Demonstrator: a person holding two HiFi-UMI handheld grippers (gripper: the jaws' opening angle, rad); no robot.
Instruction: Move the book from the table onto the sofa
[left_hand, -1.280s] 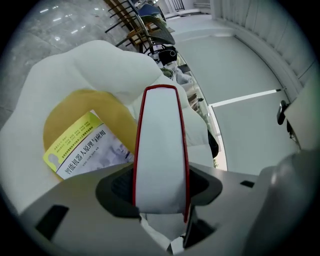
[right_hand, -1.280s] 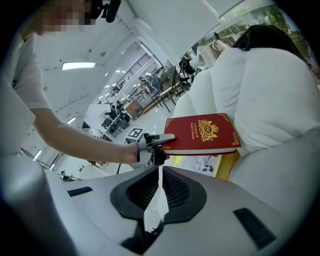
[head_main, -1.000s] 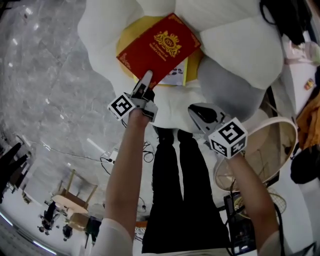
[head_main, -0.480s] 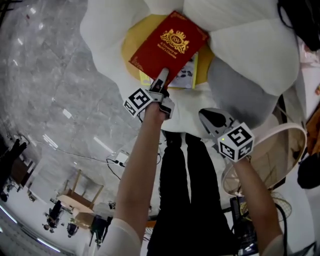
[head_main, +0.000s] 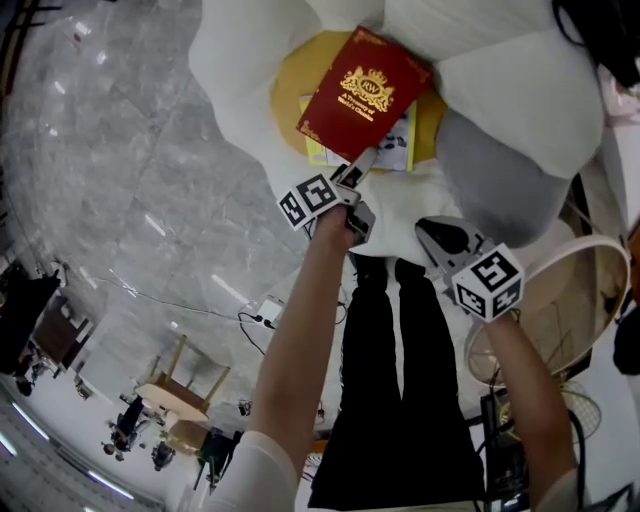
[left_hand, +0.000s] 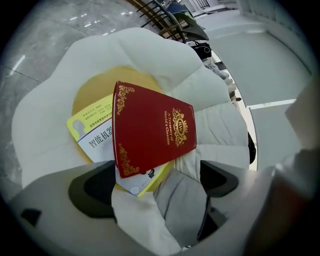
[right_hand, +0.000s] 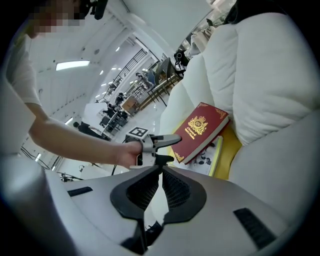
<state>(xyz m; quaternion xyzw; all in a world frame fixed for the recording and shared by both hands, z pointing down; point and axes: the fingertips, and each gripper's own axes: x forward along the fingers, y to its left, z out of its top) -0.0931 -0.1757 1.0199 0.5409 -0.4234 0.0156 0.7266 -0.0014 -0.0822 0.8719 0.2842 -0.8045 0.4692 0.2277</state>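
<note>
Right gripper view puts my right gripper (right_hand: 160, 182) closest of all. Its two jaws are pressed together with nothing caught in them, and it hangs off to the side, well apart from everything on the seat.

Next out is my left gripper (head_main: 365, 163), held at the front edge of the sofa. Its jaws have just been opening and now stand spread wide. The near corner of the red book (head_main: 365, 95) pokes into the mouth, close to one pad, but neither pad presses on it, so nothing's gripped.

The book lies face up, gold crest showing, on top of a yellow-and-white booklet (head_main: 402, 150). It's turned at an angle, so the booklet's corners peek out. Both sit on the round yellow cushion (head_main: 288, 90) in the middle of the white sofa (head_main: 240, 60), whose puffy sections ring the cushion. A grey pillow (head_main: 500, 185) sits just beside the booklet on the right gripper's side.

Below the arms in the head view I see black trousers (head_main: 385, 380), and beyond the sofa there's grey marble floor (head_main: 120, 180).
</note>
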